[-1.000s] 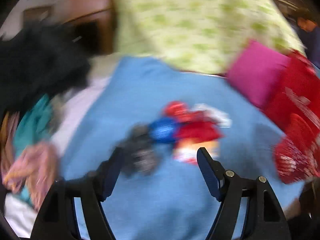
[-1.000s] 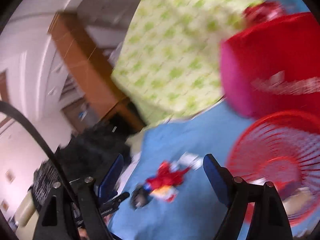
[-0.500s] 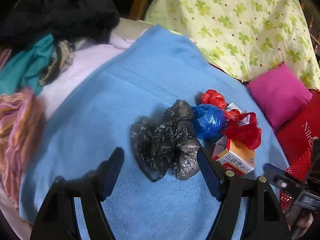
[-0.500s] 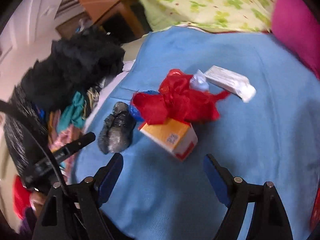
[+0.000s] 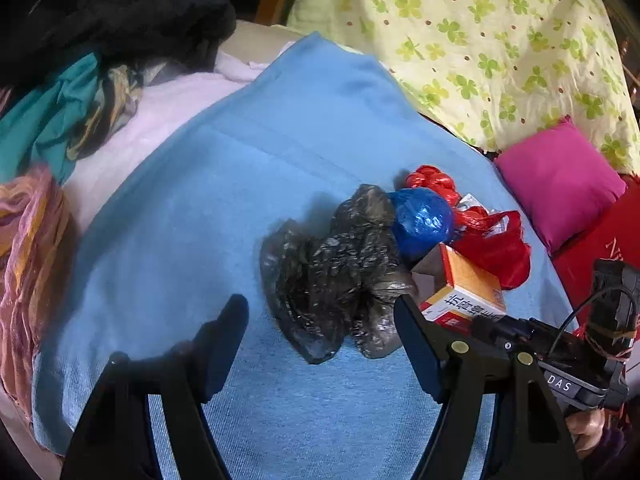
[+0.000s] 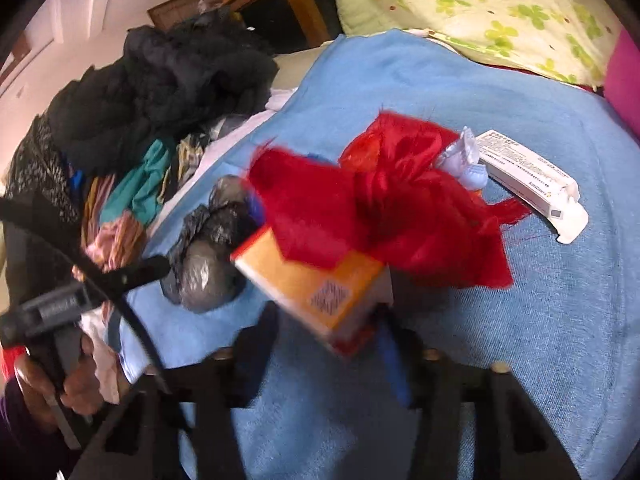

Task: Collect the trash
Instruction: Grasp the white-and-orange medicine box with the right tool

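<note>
Trash lies in a heap on a blue blanket [image 5: 224, 184]: crumpled black bags [image 5: 336, 272], a blue bag ball [image 5: 422, 220], red bags [image 5: 496, 240] and an orange carton [image 5: 466, 288]. My left gripper [image 5: 320, 332] is open, just short of the black bags. My right gripper [image 6: 324, 340] is blurred, its jaws narrowed on either side of the orange carton [image 6: 316, 280]; a firm hold cannot be told. The red bag [image 6: 384, 208] lies on the carton. A white carton [image 6: 532, 180] lies further right.
A pile of dark and coloured clothes [image 5: 80, 60] lies at the left of the bed. A yellow-green patterned quilt [image 5: 480, 40] and a pink cushion [image 5: 560, 180] are behind. The right gripper's handle [image 5: 560, 360] shows at right in the left wrist view.
Both grippers swung down from the room toward the trash heap. The right gripper moved in on the orange carton and its jaws narrowed. The left gripper edged closer to the black bags.
</note>
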### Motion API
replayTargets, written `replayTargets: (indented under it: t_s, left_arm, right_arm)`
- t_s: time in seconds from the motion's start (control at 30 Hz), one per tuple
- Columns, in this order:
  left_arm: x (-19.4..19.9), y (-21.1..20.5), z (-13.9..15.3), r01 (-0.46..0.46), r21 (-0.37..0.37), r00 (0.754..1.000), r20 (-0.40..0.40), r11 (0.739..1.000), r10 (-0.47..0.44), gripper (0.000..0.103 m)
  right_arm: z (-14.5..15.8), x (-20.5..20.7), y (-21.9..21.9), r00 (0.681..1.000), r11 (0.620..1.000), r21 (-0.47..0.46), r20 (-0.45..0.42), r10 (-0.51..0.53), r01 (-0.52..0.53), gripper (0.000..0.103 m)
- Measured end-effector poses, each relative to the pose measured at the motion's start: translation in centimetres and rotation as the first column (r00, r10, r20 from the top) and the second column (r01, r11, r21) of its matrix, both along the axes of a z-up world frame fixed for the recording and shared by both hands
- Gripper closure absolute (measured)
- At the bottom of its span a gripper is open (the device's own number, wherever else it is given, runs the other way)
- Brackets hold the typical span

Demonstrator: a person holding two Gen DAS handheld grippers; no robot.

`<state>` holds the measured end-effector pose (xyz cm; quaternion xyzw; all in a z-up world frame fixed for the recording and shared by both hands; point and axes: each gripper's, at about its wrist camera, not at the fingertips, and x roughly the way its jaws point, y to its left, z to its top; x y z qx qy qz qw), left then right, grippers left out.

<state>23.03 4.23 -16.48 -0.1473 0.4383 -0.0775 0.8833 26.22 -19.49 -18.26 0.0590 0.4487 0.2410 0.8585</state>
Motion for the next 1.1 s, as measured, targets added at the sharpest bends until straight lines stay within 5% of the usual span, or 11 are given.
replayTargets:
  t_s: [0.23,0.27,0.33,0.5,0.8,0.97,1.1]
  left_arm:
    - [0.1,0.0,-0.1,-0.013,-0.001,1.000,-0.007,1.000,0.013,0.028]
    - [0.1,0.0,-0.2,-0.016,-0.002,1.000,-0.010,1.000,0.016,0.028]
    - [0.1,0.1,-0.2,-0.021,0.002,1.000,-0.012,1.000,0.021,0.028]
    - [0.0,0.6,-0.6,-0.040,0.015,0.999,-0.026,0.999,0.041,0.028]
    - [0.3,1.2,-1.1,-0.054,0.013,0.997,-0.049,0.998,0.055,0.028]
    - [0.3,2.3,-1.2,-0.093,-0.014,0.994,-0.053,0.996,0.092,0.028]
    - [0.4,2.2,-1.2,-0.091,-0.007,0.995,-0.051,0.996,0.090,0.028]
  right_arm:
    - [0.0,-0.7,-2.1,0.999,1.000,0.019,-0.041,-0.002,0.002,0.063]
    - [0.0,-0.5,-2.3,0.999,1.000,0.029,-0.044,-0.005,0.006,0.058]
    - [0.0,-0.1,-2.7,0.998,0.997,0.077,-0.063,-0.013,0.018,0.020]
    - [0.1,1.4,-2.7,0.998,0.977,0.213,-0.055,-0.019,0.030,0.019]
    - [0.4,3.2,-0.5,0.999,0.962,0.271,-0.019,0.043,-0.036,0.019]
    - [0.3,1.6,1.3,0.982,0.968,0.178,-0.029,0.185,-0.177,0.019]
    - [0.8,1.0,1.0,0.991,0.982,0.128,0.023,0.135,-0.136,0.019]
